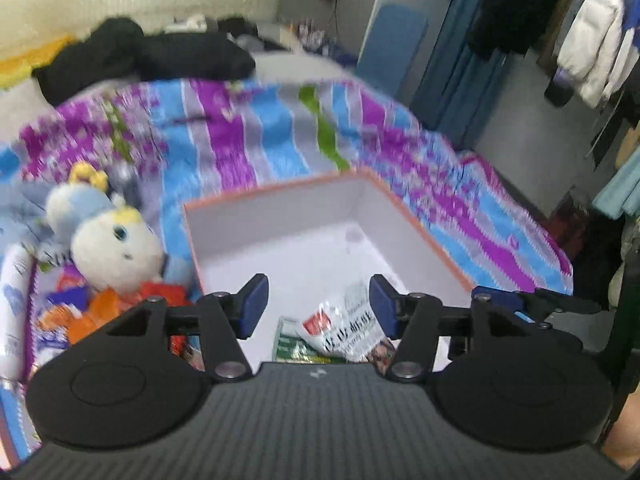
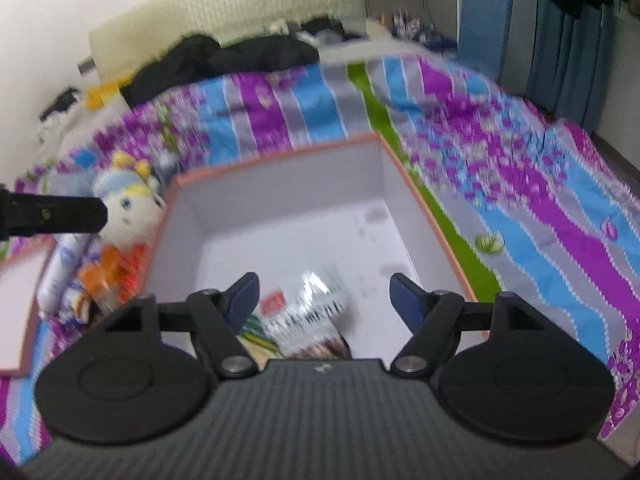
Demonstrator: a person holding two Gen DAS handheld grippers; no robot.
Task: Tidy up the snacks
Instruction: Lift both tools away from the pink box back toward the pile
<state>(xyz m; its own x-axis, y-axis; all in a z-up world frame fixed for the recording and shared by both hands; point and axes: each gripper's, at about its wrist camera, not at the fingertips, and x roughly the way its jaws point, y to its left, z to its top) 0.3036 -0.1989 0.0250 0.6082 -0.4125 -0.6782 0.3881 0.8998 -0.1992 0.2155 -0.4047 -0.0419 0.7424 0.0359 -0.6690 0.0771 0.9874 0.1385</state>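
Observation:
A white box with an orange rim (image 1: 416, 216) (image 2: 412, 184) sits on the bed. Inside it lie a silver-white snack bag with a red label (image 1: 352, 330) (image 2: 308, 316) and a green packet (image 1: 292, 344) (image 2: 256, 334) under it. My left gripper (image 1: 318, 304) is open and empty above the box's near part. My right gripper (image 2: 324, 298) is open and empty above the same bag. More snack packets, orange and blue (image 1: 80, 312) (image 2: 104, 280), lie left of the box beside a white tube (image 2: 64, 268).
A plush doll (image 1: 116, 248) (image 2: 124, 204) lies left of the box. The bed has a striped purple-blue quilt (image 1: 280, 132) (image 2: 520, 184). Black clothes (image 1: 140, 56) lie at the far end. The box lid (image 2: 20, 308) lies at far left. Hanging clothes (image 1: 592, 40) are at right.

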